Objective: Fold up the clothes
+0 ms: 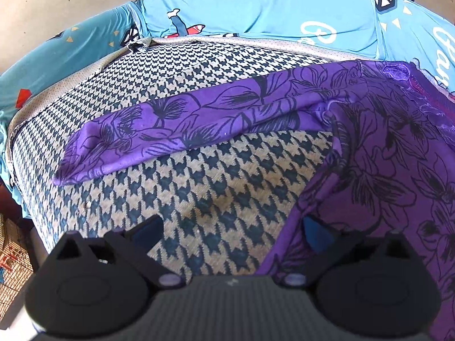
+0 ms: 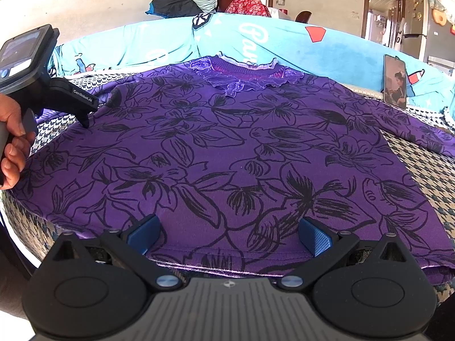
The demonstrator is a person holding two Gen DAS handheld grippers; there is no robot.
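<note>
Purple top [image 2: 227, 153] flat on houndstooth cover [image 1: 199, 193] — both claws gaping.

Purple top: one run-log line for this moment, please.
purple top flat, unfolded | sleeve spread out | left gripper open, empty | right gripper open at hem

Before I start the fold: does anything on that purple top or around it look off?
Mostly fine: the purple top lies flat, front up. Its sleeve by the left gripper is rumpled, not smoothed. A phone stands propped at the far right edge, near the other sleeve.
</note>
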